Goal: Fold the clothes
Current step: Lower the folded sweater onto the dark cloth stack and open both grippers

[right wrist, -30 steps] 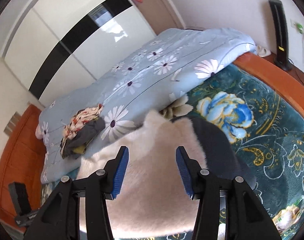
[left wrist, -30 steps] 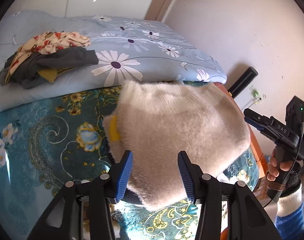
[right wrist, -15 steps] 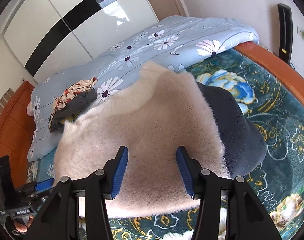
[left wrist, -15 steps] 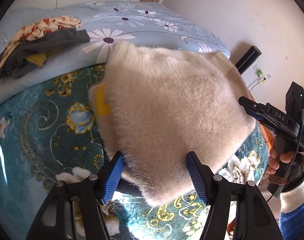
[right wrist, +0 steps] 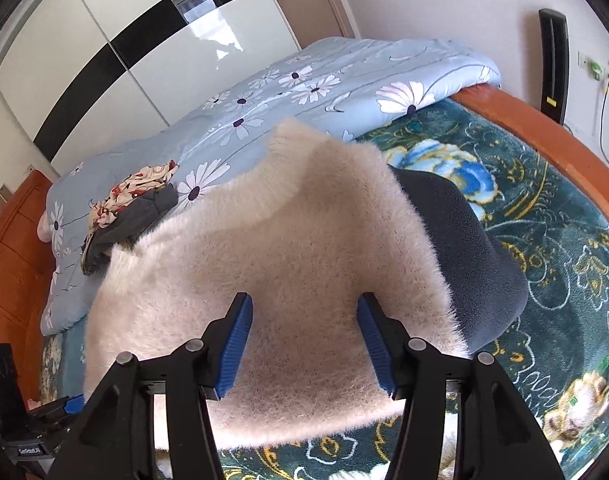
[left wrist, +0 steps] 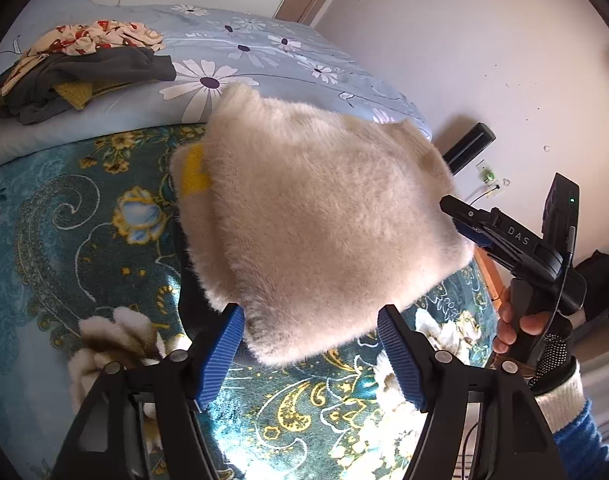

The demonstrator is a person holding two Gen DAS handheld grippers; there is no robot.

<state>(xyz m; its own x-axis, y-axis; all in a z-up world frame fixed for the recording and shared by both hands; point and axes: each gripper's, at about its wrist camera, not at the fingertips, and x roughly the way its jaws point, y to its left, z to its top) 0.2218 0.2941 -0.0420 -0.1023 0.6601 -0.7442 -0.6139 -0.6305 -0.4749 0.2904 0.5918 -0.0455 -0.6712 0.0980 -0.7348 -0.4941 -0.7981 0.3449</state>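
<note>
The fluffy cream sweater (left wrist: 324, 216) lay folded atop a dark garment (right wrist: 472, 256) on the bed (right wrist: 544, 208), both the left hand-held gripper (left wrist: 310, 350) and right hand-held gripper (right wrist: 304, 340) spread apart, empty, while it looked soft, light, floppy, best pinched at its near hem

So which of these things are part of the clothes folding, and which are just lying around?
Part of the job:
- fluffy cream sweater, folded on the bed
- dark grey fleece garment beneath it
- crumpled pile of floral and grey clothes
- left gripper and right gripper, both open

Just lying about:
- light blue daisy-print duvet
- teal floral blanket
- black tower device by the wall
</note>
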